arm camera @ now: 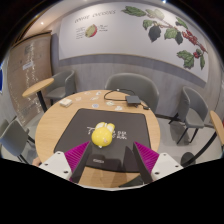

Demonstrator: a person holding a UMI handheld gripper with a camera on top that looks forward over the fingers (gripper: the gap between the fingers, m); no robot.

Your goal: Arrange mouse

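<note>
Mouse (104, 134), yellow, resting on black mat (95, 125) atop round worktop (60, 115), centred just ahead of gripper (107, 160). Gripper released, fingers spread wide, nothing held. Long axis of mouse unclear.

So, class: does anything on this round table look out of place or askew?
Nothing is spilled or damaged. The yellow mouse sits at the near edge of the black mat, between the fingers of the open gripper. Whether they touch it is unclear.
</note>
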